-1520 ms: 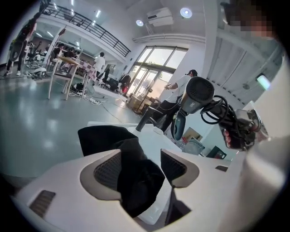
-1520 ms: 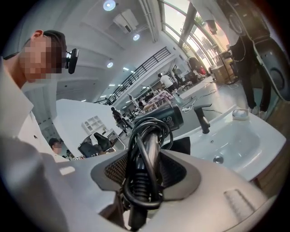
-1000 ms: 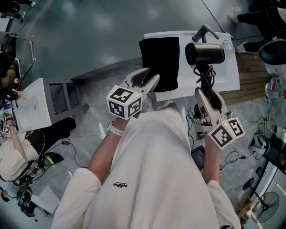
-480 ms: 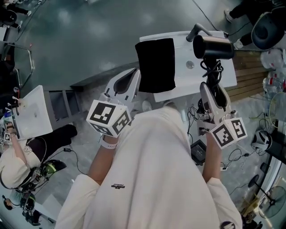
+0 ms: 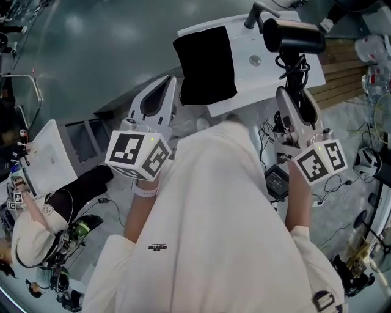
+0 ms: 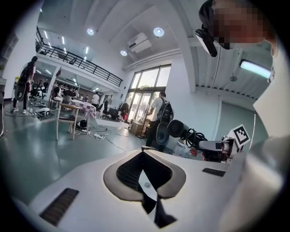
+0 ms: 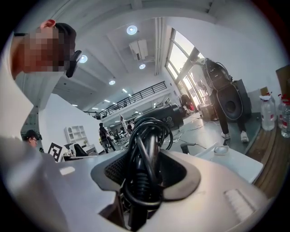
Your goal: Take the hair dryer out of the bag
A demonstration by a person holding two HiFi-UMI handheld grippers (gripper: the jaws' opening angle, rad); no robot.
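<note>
The black hair dryer (image 5: 293, 35) is held up over the right end of the white table (image 5: 275, 70), clear of the flat black bag (image 5: 204, 64) lying on that table. My right gripper (image 5: 296, 93) is shut on the dryer's handle, which has its cord (image 7: 147, 145) wound around it; the barrel (image 7: 163, 117) points away beyond the jaws. My left gripper (image 5: 168, 81) hovers left of the bag, near the table's front corner, shut with nothing between its jaws (image 6: 142, 153). The left gripper view also shows the dryer (image 6: 179, 129) off to the right.
A grey handle-like object (image 5: 256, 11) sits at the table's far edge. Cables and a black box (image 5: 276, 182) lie on the floor at right, beside wooden boards (image 5: 345, 67). A seated person (image 5: 36, 226) and another white table (image 5: 46, 156) are at left.
The left gripper's jaws went from open to shut, and it drew back left of the bag and rose. The right gripper lifted slightly with the dryer still in it.
</note>
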